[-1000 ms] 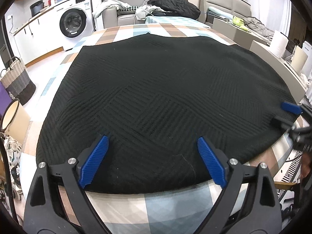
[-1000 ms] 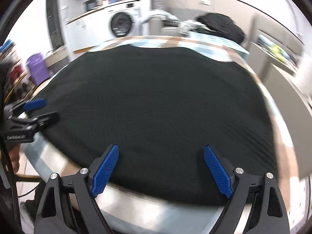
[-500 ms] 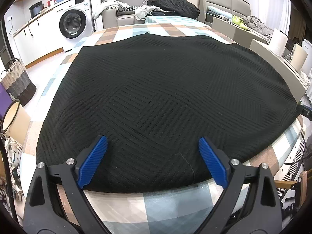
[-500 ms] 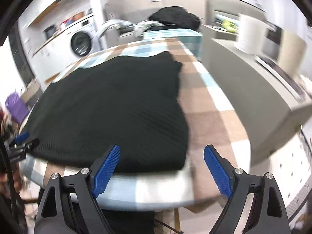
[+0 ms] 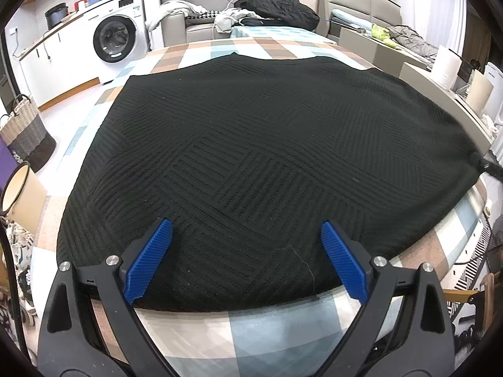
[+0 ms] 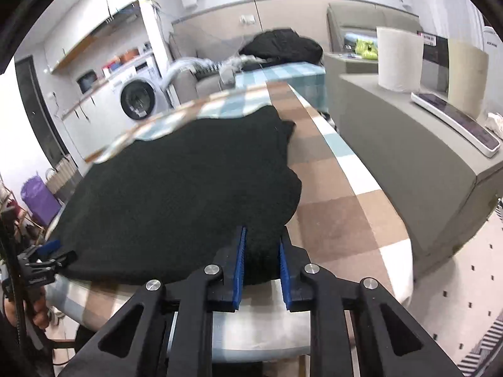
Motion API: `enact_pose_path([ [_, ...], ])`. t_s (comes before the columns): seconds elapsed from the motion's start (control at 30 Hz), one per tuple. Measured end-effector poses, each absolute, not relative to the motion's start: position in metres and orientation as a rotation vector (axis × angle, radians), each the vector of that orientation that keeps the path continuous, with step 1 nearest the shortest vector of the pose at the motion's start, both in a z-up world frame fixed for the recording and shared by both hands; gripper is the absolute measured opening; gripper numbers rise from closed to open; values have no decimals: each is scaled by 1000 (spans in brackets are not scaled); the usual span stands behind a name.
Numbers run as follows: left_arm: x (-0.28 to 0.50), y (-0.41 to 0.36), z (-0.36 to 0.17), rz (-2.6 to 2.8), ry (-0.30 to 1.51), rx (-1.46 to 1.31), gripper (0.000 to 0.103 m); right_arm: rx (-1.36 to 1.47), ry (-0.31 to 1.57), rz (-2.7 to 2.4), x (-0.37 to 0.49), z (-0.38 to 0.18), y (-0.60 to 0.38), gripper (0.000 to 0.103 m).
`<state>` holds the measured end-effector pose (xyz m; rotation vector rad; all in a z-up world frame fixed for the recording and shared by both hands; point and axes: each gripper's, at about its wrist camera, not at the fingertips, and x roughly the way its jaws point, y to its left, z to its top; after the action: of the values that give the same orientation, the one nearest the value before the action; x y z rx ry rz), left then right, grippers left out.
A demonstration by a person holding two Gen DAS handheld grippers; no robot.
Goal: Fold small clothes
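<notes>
A black ribbed knit garment [image 5: 251,141] lies spread flat over the checked table [image 5: 251,330]. My left gripper [image 5: 245,229] hovers open over its near edge, blue pads wide apart and nothing pinched between them. It also shows at the lower left of the right wrist view as the left gripper [image 6: 47,256], at the garment's far corner. My right gripper [image 6: 261,242] is at the near right corner of the garment [image 6: 188,188]. Its jaws are closing, and a fold of the black cloth sits pressed between the blue pads. A hand holds the left tool below the table edge.
The table [image 6: 330,188] has bare checked cloth to the garment's right. A grey cabinet [image 6: 424,163] with a paper roll [image 6: 399,59] stands close on that side. A washing machine [image 5: 116,37], a wicker basket [image 5: 25,135] and a sofa piled with clothes [image 5: 273,9] lie beyond.
The right gripper swung across to the garment's right corner and its jaws went from wide open to closed on the cloth. The left gripper kept still and open.
</notes>
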<state>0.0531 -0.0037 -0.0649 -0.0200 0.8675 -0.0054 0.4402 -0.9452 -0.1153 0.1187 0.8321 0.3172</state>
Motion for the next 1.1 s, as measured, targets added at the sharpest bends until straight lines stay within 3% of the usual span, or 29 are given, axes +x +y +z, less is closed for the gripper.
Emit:
enact_pose_path([
  [0.1,52,-3,-63,-4,864,-25,95,96,884,286,446,-126,-943,24],
  [0.2,46,3,-59,8,850,-49,95,144,872,320,438,-120,-949,47],
  [0.6,9,68,-39,145,833,-192,95,321,931,412,414,-121,-964,48],
  [0.9,-5,118,-48,155,936,-294,94,399,924,415,427,-132,-958,49],
  [0.97,-6,123,-51,126,950,-331,88,416,916,407,430,-131,-958,49],
  [1.1,-9,124,-57,37,980,-411,66,484,905,399,436,-131,-960,49],
])
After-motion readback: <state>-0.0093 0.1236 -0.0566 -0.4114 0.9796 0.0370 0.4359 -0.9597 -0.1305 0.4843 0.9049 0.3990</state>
